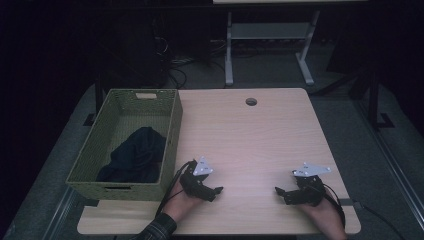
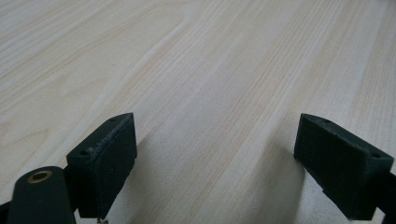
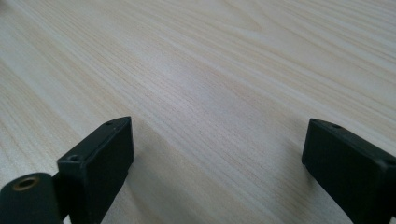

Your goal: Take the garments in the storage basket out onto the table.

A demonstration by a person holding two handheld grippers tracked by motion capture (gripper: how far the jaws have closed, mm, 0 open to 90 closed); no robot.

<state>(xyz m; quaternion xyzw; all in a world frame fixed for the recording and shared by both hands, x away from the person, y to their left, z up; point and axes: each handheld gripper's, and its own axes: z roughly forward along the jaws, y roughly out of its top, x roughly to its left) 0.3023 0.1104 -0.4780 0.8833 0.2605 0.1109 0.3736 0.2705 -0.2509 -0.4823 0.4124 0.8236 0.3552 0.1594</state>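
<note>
1. The left gripper (image 1: 216, 192) rested low on the pale wooden worktop (image 1: 260, 135), near its front edge, jaws spread wide with bare wood between them and nothing held.
2. In the left gripper view, the same gripper (image 2: 215, 154) showed its two black pads well apart, bare wood grain running between them.
3. The right gripper (image 1: 280, 192) sat toward the front right of the worktop, jaws likewise wide and holding nothing, its tips pointed inward toward the left gripper, the two well apart.
4. The right gripper view gave the matching picture: the gripper (image 3: 217, 158) lay open over plain worktop.
5. A hand (image 1: 181, 202) with a dark patterned sleeve carried the left gripper; another hand (image 1: 327, 220) carried the right.
6. Just beside the left gripper stood a green woven basket (image 1: 172, 145), set at the worktop's left side, its near corner close to the left hand.
7. Inside the basket lay a dark crumpled cloth (image 1: 135, 157), bunched toward the near end and right wall; the far half of the basket floor showed bare weave.
8. A round hole (image 1: 251, 102) marked the worktop's far edge.
9. Beyond the worktop, the white legs of another table (image 1: 270, 45) stood on a dim floor.
</note>
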